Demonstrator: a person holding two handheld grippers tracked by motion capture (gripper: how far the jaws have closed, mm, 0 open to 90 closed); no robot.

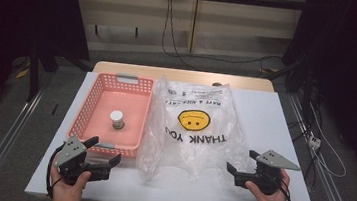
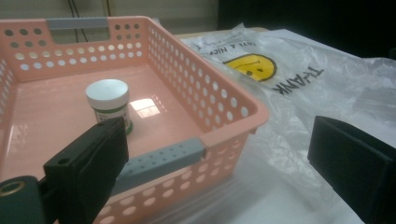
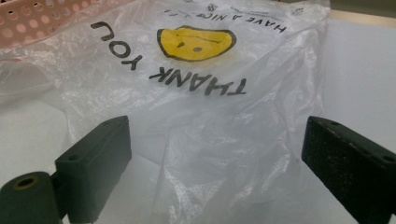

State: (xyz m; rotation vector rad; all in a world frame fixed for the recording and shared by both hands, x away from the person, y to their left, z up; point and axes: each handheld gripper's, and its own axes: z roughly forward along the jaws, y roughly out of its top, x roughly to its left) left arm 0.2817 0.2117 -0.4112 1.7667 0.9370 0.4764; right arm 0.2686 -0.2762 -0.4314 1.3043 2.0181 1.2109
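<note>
A pink perforated basket [image 1: 97, 101] sits on the left half of the white table, with a small white-lidded jar [image 1: 117, 120] standing upright inside it. Beside it lies a clear plastic bag [image 1: 197, 142] printed with a yellow smiley and "THANK YOU". My left gripper [image 1: 105, 149] hovers open at the basket's near corner. In the left gripper view the jaws [image 2: 219, 158] frame the basket [image 2: 210, 93], the jar [image 2: 108, 100] and the bag [image 2: 303, 93]. My right gripper [image 1: 241, 160] is open at the bag's near right edge, and nothing is pinched in the right gripper view [image 3: 215, 158] facing the bag [image 3: 201, 93].
The white table surface [image 1: 279, 126] has bare room right of the bag and along the front edge. A corner of the basket [image 3: 37, 18] shows beyond the bag. Cables [image 1: 173, 34] run across the floor behind the table.
</note>
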